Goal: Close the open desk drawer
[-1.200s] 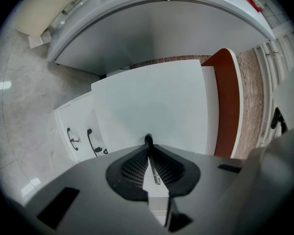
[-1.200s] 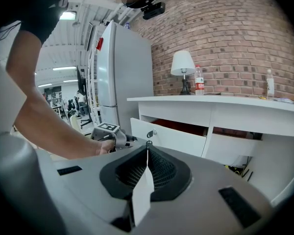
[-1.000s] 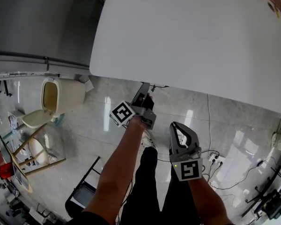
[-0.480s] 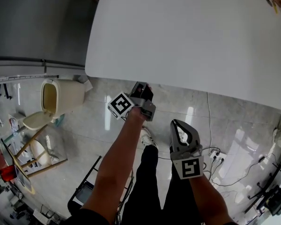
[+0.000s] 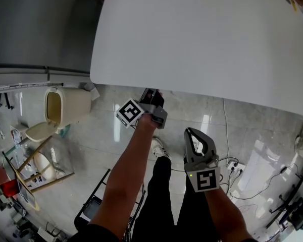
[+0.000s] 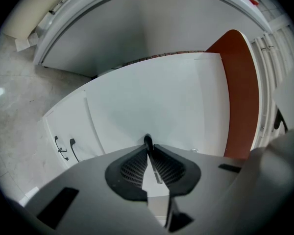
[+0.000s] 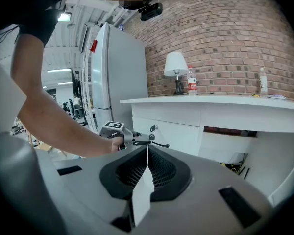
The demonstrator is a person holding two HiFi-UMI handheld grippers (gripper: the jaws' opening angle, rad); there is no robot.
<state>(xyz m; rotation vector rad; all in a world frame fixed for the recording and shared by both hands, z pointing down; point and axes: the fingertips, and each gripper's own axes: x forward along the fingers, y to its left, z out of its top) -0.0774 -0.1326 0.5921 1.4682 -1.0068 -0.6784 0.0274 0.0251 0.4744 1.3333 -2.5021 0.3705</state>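
The white desk (image 5: 202, 34) fills the top of the head view. Its white drawer front (image 6: 152, 106) (image 7: 171, 131) looks flush with the desk face. My left gripper (image 5: 152, 94) (image 6: 147, 142) reaches under the desk edge, level with the drawer. A dark drawer handle (image 6: 147, 140) sits between its tips, which still touch it on both sides. Its jaws have just been opening slightly. My right gripper (image 5: 192, 133) (image 7: 147, 148) hangs back over the floor, shut and holding nothing. From the right gripper view, the left gripper (image 7: 157, 144) is at the drawer front.
A beige bin (image 5: 65, 102) with its lid open and a wooden stool (image 5: 35, 165) stand at the left. A power strip and cables (image 5: 232, 170) lie on the tiled floor. Cupboard door handles (image 6: 63, 148) sit left of the drawer. A lamp (image 7: 175, 67) and fridge (image 7: 117, 77) stand beyond.
My left gripper has moved a little further in toward the desk, mostly before the middle frame. The right gripper has stayed where it was.
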